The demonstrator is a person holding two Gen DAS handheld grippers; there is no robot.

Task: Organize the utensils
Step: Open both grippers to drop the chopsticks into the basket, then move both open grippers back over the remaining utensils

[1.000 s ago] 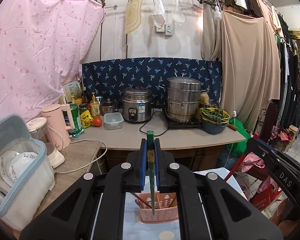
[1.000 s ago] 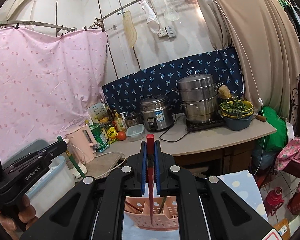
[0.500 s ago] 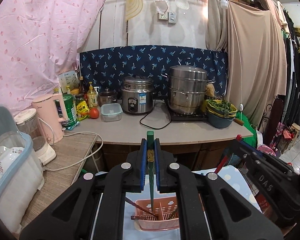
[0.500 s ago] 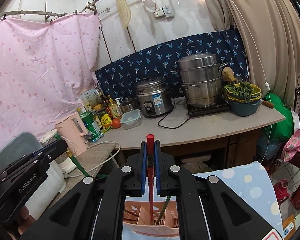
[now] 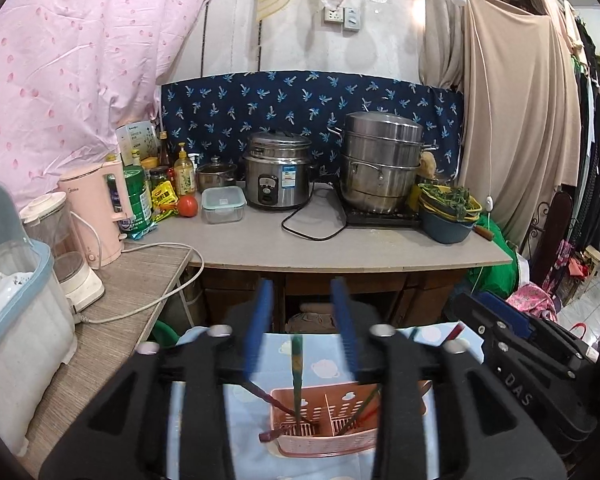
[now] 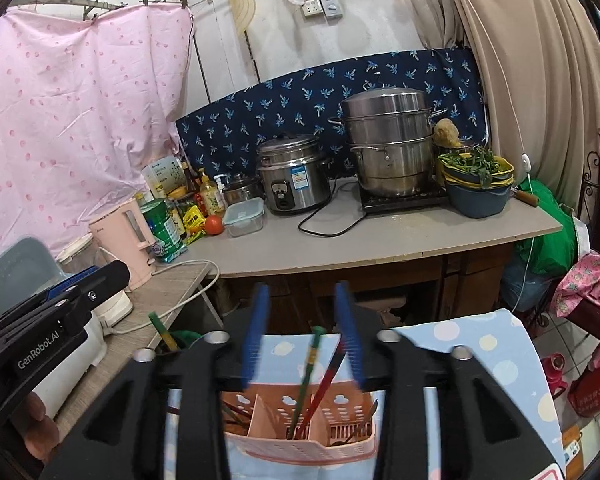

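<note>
A pink slotted utensil basket (image 5: 320, 434) with dividers stands on a blue dotted cloth (image 5: 240, 452); it also shows in the right wrist view (image 6: 300, 436). My left gripper (image 5: 304, 328) is open above it, and a green chopstick (image 5: 297, 376) stands free in the left compartment. My right gripper (image 6: 302, 328) is open above the basket, and a red chopstick (image 6: 327, 380) and a green one (image 6: 307, 372) lean in a compartment. Other dark utensils lie in the basket.
A grey counter (image 5: 340, 248) behind holds a rice cooker (image 5: 278, 176), a steamer pot (image 5: 382, 160), bowls of greens (image 5: 448, 208) and bottles. A wooden side table (image 5: 112, 320) at left carries a pink kettle (image 5: 96, 212), a blender and a dish box (image 5: 16, 312).
Both grippers have opened and let go of their chopsticks, which now stand in the basket. Both grippers had lowered toward the basket beforehand.
</note>
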